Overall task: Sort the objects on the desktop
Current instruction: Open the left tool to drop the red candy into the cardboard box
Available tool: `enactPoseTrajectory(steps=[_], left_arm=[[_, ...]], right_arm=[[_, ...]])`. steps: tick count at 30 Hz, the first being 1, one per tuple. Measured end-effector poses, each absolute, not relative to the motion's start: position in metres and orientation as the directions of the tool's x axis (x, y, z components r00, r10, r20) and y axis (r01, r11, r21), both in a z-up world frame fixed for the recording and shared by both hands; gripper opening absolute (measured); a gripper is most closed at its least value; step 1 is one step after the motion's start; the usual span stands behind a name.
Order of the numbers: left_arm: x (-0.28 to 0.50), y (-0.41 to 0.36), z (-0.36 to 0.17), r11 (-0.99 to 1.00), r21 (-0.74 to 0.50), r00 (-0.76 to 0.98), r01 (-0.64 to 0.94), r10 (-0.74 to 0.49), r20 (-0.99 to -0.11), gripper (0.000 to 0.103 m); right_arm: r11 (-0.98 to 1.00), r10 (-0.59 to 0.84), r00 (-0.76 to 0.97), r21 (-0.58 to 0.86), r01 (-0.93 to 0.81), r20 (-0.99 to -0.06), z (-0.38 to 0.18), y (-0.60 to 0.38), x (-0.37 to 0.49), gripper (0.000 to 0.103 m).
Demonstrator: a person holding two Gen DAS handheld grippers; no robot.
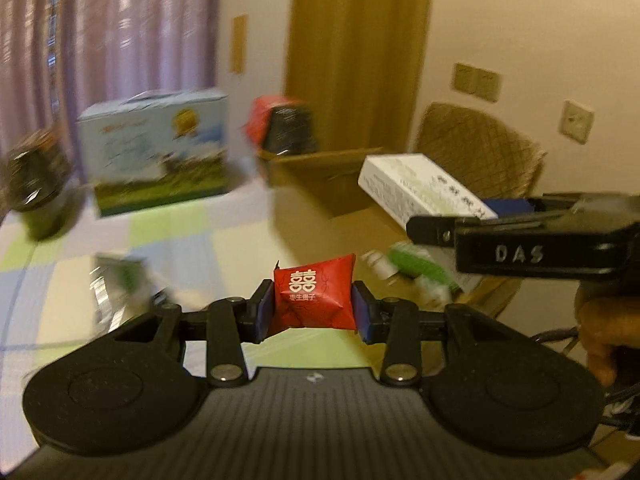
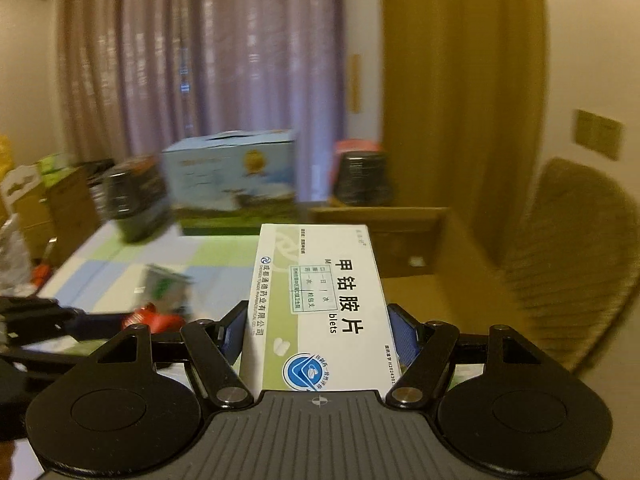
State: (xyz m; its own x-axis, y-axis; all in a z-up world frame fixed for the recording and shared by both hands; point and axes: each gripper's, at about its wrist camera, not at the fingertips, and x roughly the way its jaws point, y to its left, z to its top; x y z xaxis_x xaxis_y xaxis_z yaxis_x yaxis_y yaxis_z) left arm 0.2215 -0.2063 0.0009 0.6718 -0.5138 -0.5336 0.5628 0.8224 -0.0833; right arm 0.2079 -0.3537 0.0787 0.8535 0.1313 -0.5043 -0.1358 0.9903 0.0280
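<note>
Red 囍 candy (image 1: 315,299) clamped in L gripper (image 1: 313,308) jaws; R gripper (image 2: 316,334) jaws grip 甲钴胺片 box (image 2: 320,304).

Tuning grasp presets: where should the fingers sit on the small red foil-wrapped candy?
Across the red foil-wrapped candy at its puffy middle, pads on the two pinched ends, coming straight on. The left gripper holds it so now; the pillow shape tapers there, giving flat seats.
</note>
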Motion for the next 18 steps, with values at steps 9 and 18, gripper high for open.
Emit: enactPoseTrajectory(steps=[9, 18], left_arm=[[0.234, -0.292, 0.002, 0.756, -0.054, 0.630, 0.653, -0.581, -0.516, 0.035], [0.247, -0.318, -0.023, 0.760, -0.048, 0.623, 0.648, -0.566, -0.540, 0.059]], right_arm=[[0.998, 0.045, 0.850, 0.056, -0.019, -0.526, 0.078, -0.435, 0.214, 0.068], [0.996, 0.045, 0.836, 0.088, 0.004, -0.547, 0.067, -0.465, 0.215, 0.068]])
